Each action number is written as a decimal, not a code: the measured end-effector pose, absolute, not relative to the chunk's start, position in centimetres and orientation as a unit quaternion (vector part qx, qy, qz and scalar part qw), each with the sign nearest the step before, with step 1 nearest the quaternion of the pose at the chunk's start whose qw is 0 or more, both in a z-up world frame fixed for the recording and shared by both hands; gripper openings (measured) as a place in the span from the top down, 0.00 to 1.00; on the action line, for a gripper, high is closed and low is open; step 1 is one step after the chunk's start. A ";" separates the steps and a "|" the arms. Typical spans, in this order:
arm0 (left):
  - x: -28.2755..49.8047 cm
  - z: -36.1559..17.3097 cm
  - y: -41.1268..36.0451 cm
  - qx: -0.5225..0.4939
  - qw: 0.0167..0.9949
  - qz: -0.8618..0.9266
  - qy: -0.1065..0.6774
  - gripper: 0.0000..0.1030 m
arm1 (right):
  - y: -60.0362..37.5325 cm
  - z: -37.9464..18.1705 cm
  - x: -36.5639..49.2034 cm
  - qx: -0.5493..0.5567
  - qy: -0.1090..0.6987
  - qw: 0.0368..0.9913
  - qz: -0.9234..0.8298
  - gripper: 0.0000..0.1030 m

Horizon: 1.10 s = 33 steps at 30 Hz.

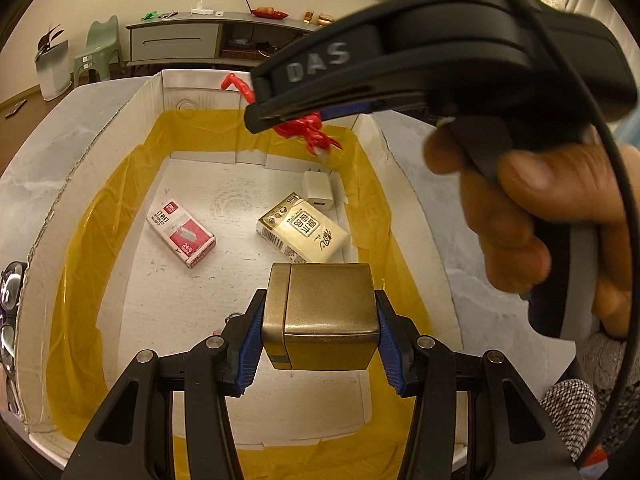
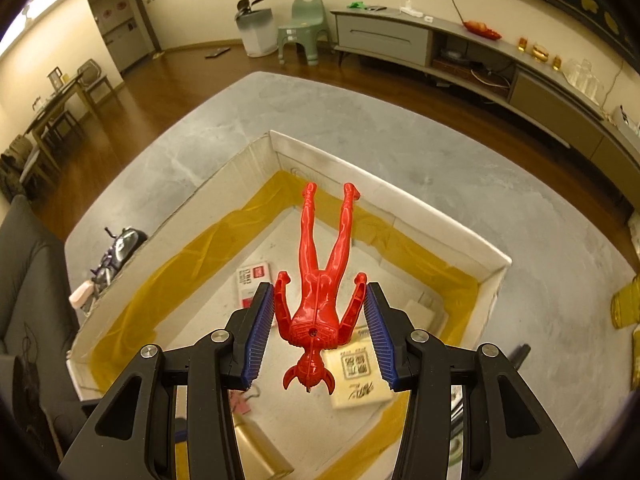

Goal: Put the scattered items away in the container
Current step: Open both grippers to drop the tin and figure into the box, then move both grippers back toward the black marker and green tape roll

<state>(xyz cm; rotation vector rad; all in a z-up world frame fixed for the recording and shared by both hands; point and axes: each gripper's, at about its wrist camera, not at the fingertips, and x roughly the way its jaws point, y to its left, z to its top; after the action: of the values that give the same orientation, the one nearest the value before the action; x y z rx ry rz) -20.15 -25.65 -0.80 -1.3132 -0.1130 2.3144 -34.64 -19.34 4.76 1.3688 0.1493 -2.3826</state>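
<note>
Cream walls meet a brown wooden floor (image 2: 168,92), with a long grey sideboard (image 2: 400,38) far right, a green stool (image 2: 302,30) beside it, and a dining table (image 2: 60,98) far left.

Grey marbled tabletop (image 2: 460,184), brown wooden floor (image 2: 132,92), pale green plastic stool (image 2: 301,28) beside a white bin holding a dark plant (image 2: 256,28), long grey sideboard (image 2: 400,36) along the wall, red dish (image 2: 482,30) on top, dark sofa (image 2: 28,288) at left.

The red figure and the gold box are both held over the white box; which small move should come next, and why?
Probably open the left claw and drop the gold box: it hangs directly over a bare patch of the white box floor. The right claw can release the red figure afterwards.
</note>
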 end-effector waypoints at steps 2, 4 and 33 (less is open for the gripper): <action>-20.3 -1.0 -25.5 -0.481 0.234 0.844 -0.038 0.50 | -19.5 4.3 -35.4 0.489 0.058 0.191 -0.849 0.52; -20.5 -1.3 -25.4 -0.486 0.230 0.842 -0.032 0.50 | -19.6 3.7 -36.1 0.493 0.059 0.190 -0.847 0.51; -17.8 1.0 -24.3 -0.465 0.236 0.853 -0.014 0.44 | -15.4 4.8 -30.9 0.487 -0.007 0.209 -0.848 0.50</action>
<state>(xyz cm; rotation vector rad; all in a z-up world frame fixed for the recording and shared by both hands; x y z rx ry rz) -17.78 -24.29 0.95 -1.2761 -0.0381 2.3385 -30.89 -15.37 4.85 1.3559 -0.0185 -2.3586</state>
